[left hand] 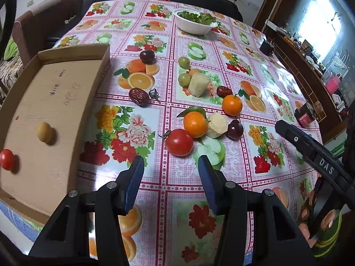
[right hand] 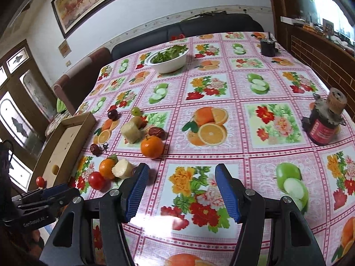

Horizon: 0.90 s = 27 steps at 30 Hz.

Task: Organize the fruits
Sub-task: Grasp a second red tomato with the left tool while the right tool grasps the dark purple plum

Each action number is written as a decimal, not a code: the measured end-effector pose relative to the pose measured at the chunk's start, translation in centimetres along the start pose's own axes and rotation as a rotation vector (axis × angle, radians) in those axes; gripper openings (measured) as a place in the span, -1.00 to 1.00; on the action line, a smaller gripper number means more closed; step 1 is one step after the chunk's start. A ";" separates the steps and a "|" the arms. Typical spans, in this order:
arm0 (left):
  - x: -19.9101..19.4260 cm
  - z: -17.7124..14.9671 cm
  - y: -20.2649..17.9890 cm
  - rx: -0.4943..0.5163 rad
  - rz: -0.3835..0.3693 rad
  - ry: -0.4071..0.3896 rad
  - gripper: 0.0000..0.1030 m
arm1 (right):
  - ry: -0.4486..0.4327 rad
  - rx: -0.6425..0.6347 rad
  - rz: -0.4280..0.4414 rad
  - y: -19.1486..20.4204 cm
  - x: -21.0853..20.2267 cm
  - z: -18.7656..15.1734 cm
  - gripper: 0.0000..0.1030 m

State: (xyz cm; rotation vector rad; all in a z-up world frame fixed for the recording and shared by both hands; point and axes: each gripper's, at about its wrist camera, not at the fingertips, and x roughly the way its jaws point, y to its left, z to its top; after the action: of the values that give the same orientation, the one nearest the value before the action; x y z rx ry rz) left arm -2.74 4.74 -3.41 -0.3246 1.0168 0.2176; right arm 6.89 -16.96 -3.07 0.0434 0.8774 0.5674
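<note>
- Cardboard tray (left hand: pixel 66 93) on the left already holds a small tomato (left hand: pixel 6 159) and a small yellow fruit (left hand: pixel 44 132), apart from each other.
- Left gripper (left hand: pixel 170 168): fingers open, nothing between them. The big tomato (left hand: pixel 179 142) lies just ahead, approx. centred btw. the fingertips, touching an orange (left hand: pixel 195 124).
- Tomato is prob. smooth, a bit slippery, soft skin; I would take it at the widest part w/ gentle squeeze.
- Peeled pale chunk (left hand: pixel 217 125) beside the orange looks wet and maybe slippery.
- Right gripper (right hand: pixel 180 178): fingers open, empty, over bare tablecloth (right hand: pixel 244 93); fruits are to its left.
</note>
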 end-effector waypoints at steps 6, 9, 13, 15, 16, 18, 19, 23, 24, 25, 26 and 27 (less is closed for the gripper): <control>1.2 0.4 -0.2 0.002 -0.019 0.024 -0.05 | 0.058 -0.064 0.052 2.5 2.0 -0.5 0.23; 1.9 0.6 -0.2 0.000 -0.027 0.037 -0.05 | 0.093 -0.107 0.064 3.8 3.6 -0.8 0.17; 3.1 1.0 0.2 -0.017 -0.049 0.061 -0.05 | 0.131 -0.119 0.084 4.7 5.3 -0.8 0.00; 3.6 1.1 0.3 -0.022 -0.058 0.069 -0.05 | 0.142 -0.129 0.088 5.0 6.0 -0.7 -0.02; 3.9 1.2 0.3 -0.023 -0.062 0.074 -0.05 | 0.147 -0.132 0.094 5.2 6.4 -0.6 -0.03; 4.0 1.5 0.0 -0.017 -0.063 0.066 -0.05 | 0.152 -0.132 0.107 5.2 6.8 -0.4 -0.06; 4.1 1.6 -0.1 -0.016 -0.069 0.064 -0.05 | 0.153 -0.135 0.111 5.3 7.0 -0.3 -0.12; 4.4 1.8 -0.3 -0.006 -0.065 0.044 -0.05 | 0.168 -0.125 0.134 5.0 7.4 -0.2 -0.41; 4.4 1.8 -0.4 0.001 -0.063 0.041 -0.19 | 0.167 -0.119 0.137 4.9 7.3 -0.2 -0.41; 4.4 1.8 -0.6 0.010 -0.063 0.043 -0.34 | 0.159 -0.113 0.133 4.7 7.0 -0.2 -0.41; 4.4 1.8 -0.7 0.018 -0.057 0.040 -0.38 | 0.152 -0.109 0.131 4.6 6.8 -0.2 -0.41; 4.4 1.7 -0.8 0.024 -0.060 0.038 -0.40 | 0.145 -0.101 0.132 4.3 6.3 -0.1 -0.41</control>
State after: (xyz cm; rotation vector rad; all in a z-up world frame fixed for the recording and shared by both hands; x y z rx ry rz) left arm 1.09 4.71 -6.22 -0.3384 1.0448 0.1454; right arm 8.01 -10.21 -6.56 -0.0321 0.9907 0.7447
